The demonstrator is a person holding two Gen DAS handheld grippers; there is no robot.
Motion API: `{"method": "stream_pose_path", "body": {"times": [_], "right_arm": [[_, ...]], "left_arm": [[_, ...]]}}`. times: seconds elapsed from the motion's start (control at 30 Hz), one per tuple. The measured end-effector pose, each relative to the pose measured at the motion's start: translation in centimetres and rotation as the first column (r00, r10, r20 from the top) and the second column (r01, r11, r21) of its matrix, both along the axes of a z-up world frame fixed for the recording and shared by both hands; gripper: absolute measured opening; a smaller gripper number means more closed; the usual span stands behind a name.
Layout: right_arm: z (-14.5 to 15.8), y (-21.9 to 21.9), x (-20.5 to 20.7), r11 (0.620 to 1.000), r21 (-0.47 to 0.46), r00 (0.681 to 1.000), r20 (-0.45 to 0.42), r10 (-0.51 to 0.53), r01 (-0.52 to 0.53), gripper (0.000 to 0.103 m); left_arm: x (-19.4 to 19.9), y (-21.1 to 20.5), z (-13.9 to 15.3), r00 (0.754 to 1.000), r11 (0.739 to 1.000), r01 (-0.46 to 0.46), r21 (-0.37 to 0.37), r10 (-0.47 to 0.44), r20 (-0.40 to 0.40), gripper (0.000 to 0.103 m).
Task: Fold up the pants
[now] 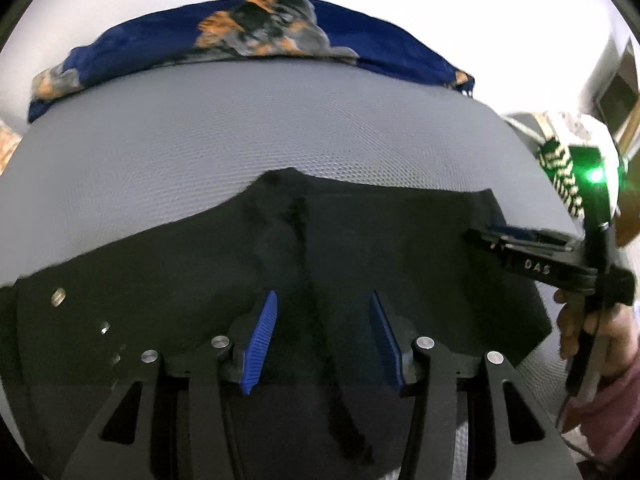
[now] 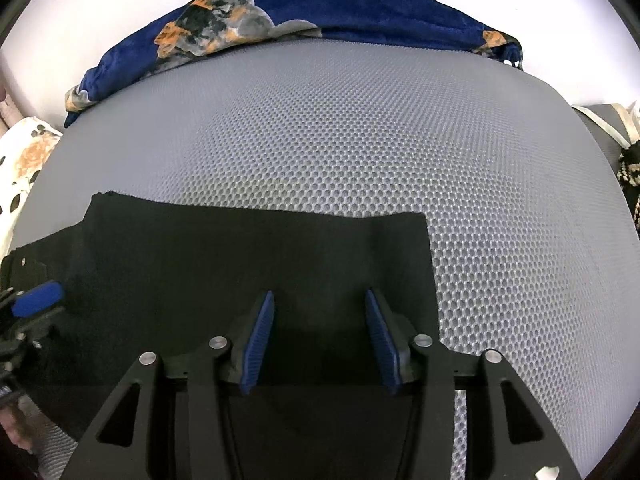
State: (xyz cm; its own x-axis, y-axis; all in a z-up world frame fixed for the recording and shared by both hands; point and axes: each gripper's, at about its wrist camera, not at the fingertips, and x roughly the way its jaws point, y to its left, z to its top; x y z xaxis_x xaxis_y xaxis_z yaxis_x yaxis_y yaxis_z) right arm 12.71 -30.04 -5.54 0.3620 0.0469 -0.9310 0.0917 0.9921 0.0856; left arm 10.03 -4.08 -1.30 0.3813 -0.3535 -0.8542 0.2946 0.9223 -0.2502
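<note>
Black pants (image 1: 360, 264) lie flat on a grey mesh mattress (image 1: 240, 128). They also show in the right wrist view (image 2: 240, 264), with their right edge straight. My left gripper (image 1: 322, 312) is open, its blue pads just above the cloth near the centre seam. My right gripper (image 2: 320, 308) is open above the pants near their right edge. The right gripper also shows from the side in the left wrist view (image 1: 500, 236), at the pants' far right corner. The left gripper's blue finger (image 2: 38, 298) shows at the left in the right wrist view.
A blue blanket with orange and grey print (image 1: 256, 36) lies along the mattress's far edge, also in the right wrist view (image 2: 320, 12). A floral pillow (image 2: 20, 160) is at the left. A black-and-white patterned cloth (image 1: 560, 176) lies off the right side.
</note>
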Motion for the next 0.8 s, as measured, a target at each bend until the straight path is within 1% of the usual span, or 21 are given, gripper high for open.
{"method": "stream_pose_path", "body": {"times": [0.1,0.23,0.4,0.5,0.57,0.73,0.8], "right_arm": [[0.4,0.7,-0.7,1.0,0.002,1.0,-0.01,0.007,-0.007,0.047],[0.6,2.2,-2.2,0.999,0.001,0.999,-0.025,0.043,-0.043,0.047],[0.7,4.5,-4.0,0.996,0.021,0.995,-0.043,0.084,-0.084,0.047],[0.9,5.9,-4.9,0.993,0.055,0.994,-0.049,0.102,-0.099,0.047],[1.0,6.9,-5.4,0.99,0.085,0.992,-0.056,0.115,-0.11,0.047],[1.0,10.5,-6.4,0.975,0.136,0.98,-0.069,0.186,-0.175,0.047],[1.0,11.9,-6.7,0.965,0.164,0.973,-0.072,0.219,-0.205,0.048]], "left_arm": [[-1.3,2.4,0.9,0.999,0.998,-0.049,-0.051,0.048,-0.002,0.049],[-3.0,5.9,2.1,0.992,0.99,-0.121,-0.073,0.123,0.011,0.05],[-4.9,10.6,2.9,0.977,0.972,-0.214,-0.093,0.215,0.004,0.051],[-6.3,13.4,3.2,0.961,0.956,-0.275,-0.103,0.276,-0.007,0.051],[-7.3,15.2,3.3,0.949,0.941,-0.314,-0.123,0.314,-0.018,0.051],[-9.5,19.0,3.4,0.915,0.904,-0.402,-0.148,0.402,-0.032,0.051],[-10.3,20.3,3.3,0.904,0.887,-0.427,-0.178,0.426,-0.047,0.051]]}}
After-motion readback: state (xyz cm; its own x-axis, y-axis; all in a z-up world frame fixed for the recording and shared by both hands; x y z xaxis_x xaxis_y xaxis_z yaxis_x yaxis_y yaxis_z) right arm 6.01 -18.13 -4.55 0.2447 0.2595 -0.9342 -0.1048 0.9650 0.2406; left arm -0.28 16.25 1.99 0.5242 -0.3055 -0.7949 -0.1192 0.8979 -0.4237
